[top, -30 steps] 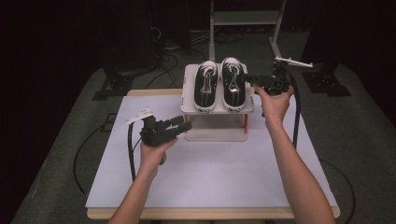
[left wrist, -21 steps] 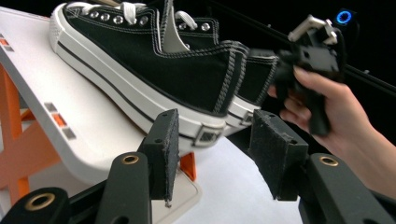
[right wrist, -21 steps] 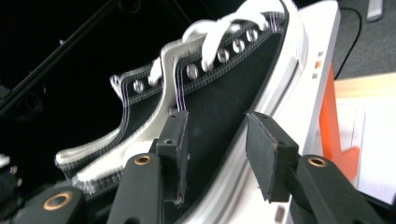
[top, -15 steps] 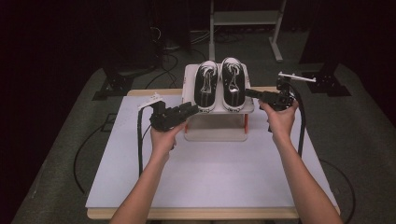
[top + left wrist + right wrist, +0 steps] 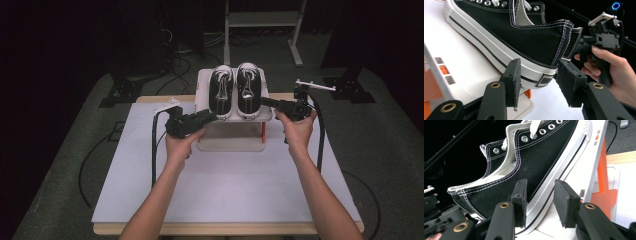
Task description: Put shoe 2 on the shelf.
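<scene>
Both grippers' jaws stand apart, clamped on nothing. At the bottom of the left gripper view, the left gripper (image 5: 537, 83) has its padded fingers (image 5: 515, 80) spread on either side of the heel of the left shoe (image 5: 524, 37), the white rubber heel just between them; whether a pad touches the sole cannot be told. At the right edge of that view a hand grips the right gripper (image 5: 605, 32). In the right gripper view, the right gripper (image 5: 540, 203) points its parted fingers (image 5: 564, 202) at the white sole edge of the right shoe (image 5: 524, 162), near the heel, low in the frame.

Seen from the high view, two forearms rise from the bottom edge over the white table (image 5: 225, 195). The left gripper (image 5: 207, 117) sits left of centre, the right gripper (image 5: 267, 101) right of centre. Between them, above centre, both shoes (image 5: 235, 90) sit side by side on a white stand (image 5: 230, 137) with orange supports, toes pointing to the top of the frame.
</scene>
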